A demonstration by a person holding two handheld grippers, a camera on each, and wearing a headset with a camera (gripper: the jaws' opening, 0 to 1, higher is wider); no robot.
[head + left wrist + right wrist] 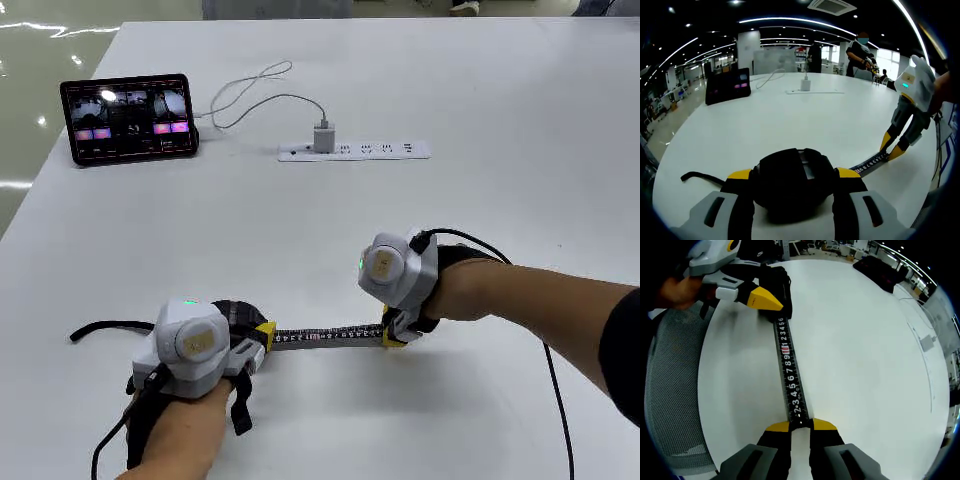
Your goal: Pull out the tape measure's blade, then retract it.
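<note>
Head view: blade end (376, 331) inside right tool (392, 338)

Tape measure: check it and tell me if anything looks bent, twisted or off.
Nothing stands out. The blade runs straight, numbers up, from the case in the left gripper to the right gripper, whose jaws are closed on its tip. No kink or twist shows.

- Head view: bright, even overhead light; the white table (480, 90) is sharp, with faint soft shadows at lower centre.
- Glare streaks the glossy floor (40, 40), upper left.
- Gripper views: strong fisheye bending towards edges; ceiling light strips (790, 21) glow along the top.
</note>
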